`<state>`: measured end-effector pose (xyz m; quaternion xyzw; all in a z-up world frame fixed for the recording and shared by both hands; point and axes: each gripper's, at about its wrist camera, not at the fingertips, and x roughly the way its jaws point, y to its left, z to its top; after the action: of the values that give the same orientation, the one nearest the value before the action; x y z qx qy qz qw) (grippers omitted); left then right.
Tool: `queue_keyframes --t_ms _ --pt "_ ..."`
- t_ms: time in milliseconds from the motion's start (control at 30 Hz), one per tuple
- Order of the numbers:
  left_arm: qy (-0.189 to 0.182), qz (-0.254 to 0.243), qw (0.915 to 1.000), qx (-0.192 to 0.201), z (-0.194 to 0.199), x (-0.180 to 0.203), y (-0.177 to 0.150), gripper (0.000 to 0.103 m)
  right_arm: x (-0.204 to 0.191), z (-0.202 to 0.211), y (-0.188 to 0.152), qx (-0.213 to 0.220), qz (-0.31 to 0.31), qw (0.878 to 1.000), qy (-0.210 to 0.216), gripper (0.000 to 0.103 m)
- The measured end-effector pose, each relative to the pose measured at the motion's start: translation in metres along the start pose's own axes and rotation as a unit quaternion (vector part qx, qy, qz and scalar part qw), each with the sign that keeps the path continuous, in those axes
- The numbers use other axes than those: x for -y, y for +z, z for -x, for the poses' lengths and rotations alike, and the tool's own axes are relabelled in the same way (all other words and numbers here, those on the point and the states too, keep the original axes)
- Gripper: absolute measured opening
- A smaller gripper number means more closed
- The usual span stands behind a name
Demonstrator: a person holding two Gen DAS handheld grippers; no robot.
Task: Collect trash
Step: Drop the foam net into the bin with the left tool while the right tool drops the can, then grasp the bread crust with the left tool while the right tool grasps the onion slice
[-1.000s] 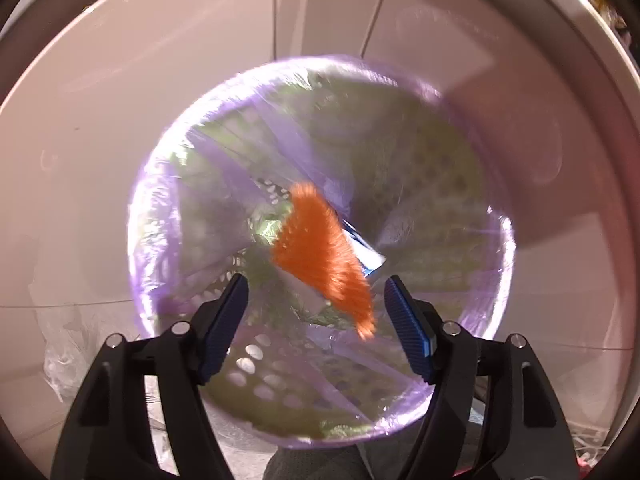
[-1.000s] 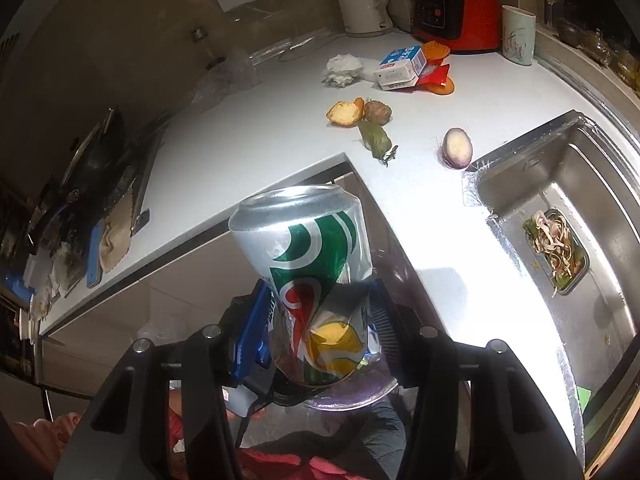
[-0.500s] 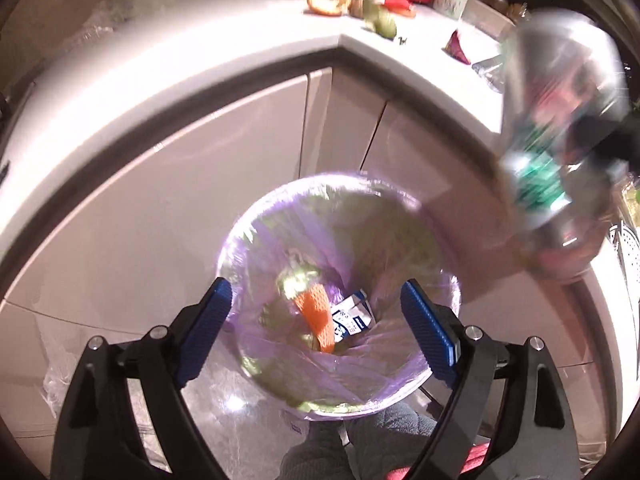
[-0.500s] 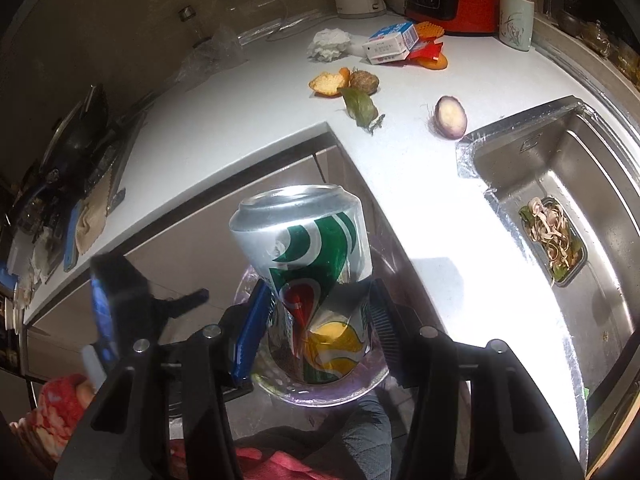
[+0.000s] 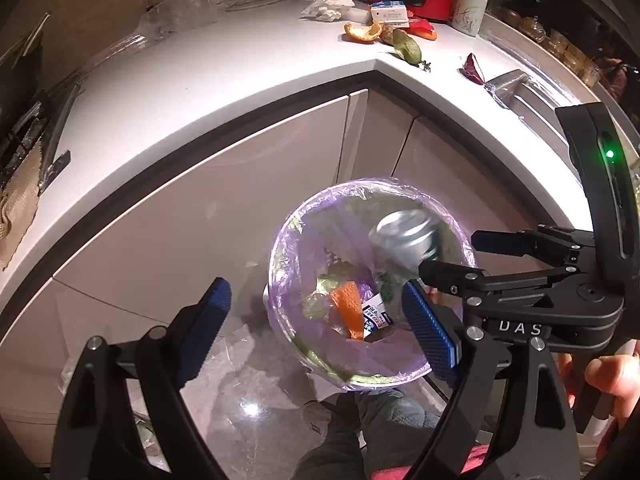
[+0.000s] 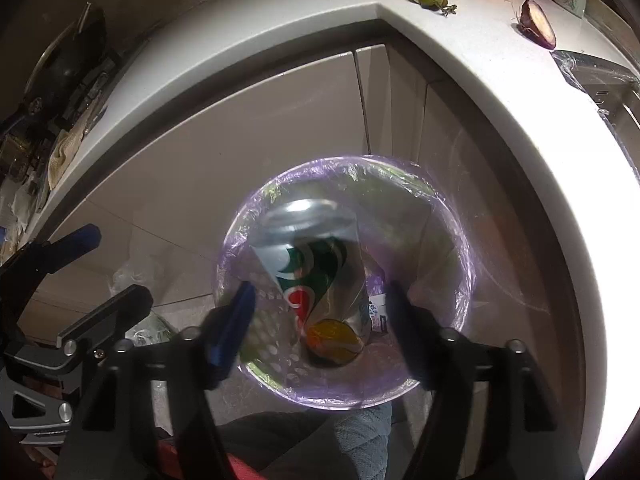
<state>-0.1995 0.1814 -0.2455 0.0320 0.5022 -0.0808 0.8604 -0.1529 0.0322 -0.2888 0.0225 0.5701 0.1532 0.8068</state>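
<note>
Below the white counter [image 5: 224, 80], the lined bin [image 6: 460, 280] receives a can [image 6: 316, 264] between the opening right gripper [image 6: 320, 312]; left gripper [image 5: 316, 320] wide, empty

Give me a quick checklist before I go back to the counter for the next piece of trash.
1. Can released: ok. The right hand-held gripper is opening, with gaps between its pads and the blurred can.
2. Can over the lined bin: ok, it sits inside the rim's outline.
3. Can settled at the bottom: cannot tell, it is blurred.
4. Left hand-held gripper free: ok, open with nothing between its pads.
5. Trash left on the counter: not ok. Orange peel, leaf, tissue and a small carton remain.
6. Bin liner in place: ok, folded over the rim.
</note>
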Motion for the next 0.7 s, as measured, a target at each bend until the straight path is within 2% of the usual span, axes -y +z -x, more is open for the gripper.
queue_keyframes --t_ms 200,400,467,533,600,700 --pt "0.002 0.002 1.0000 0.008 0.008 -0.001 0.003 0.083 0.004 0.019 0.006 0.016 -0.005 1.000 0.001 0.082" --pt "0.000 -0.001 0.9997 0.022 0.014 0.010 0.018 0.083 0.016 0.073 0.024 0.071 -0.004 0.997 -0.002 0.092" --pt "-0.003 -0.001 0.9996 0.030 0.016 0.016 0.027 0.083 0.024 0.095 0.035 0.100 -0.002 0.995 -0.014 0.100" --pt "-0.006 -0.001 0.9992 0.039 0.018 0.023 0.039 0.085 0.037 0.115 0.046 0.126 -0.001 0.991 -0.035 0.101" --pt "-0.006 0.000 0.9987 0.051 0.021 0.030 0.053 0.093 0.054 0.126 0.061 0.145 -0.003 0.988 -0.054 0.101" --pt "-0.011 -0.004 0.9975 0.070 0.022 0.043 0.079 0.093 0.089 0.128 0.088 0.148 -0.017 0.986 -0.076 0.101"
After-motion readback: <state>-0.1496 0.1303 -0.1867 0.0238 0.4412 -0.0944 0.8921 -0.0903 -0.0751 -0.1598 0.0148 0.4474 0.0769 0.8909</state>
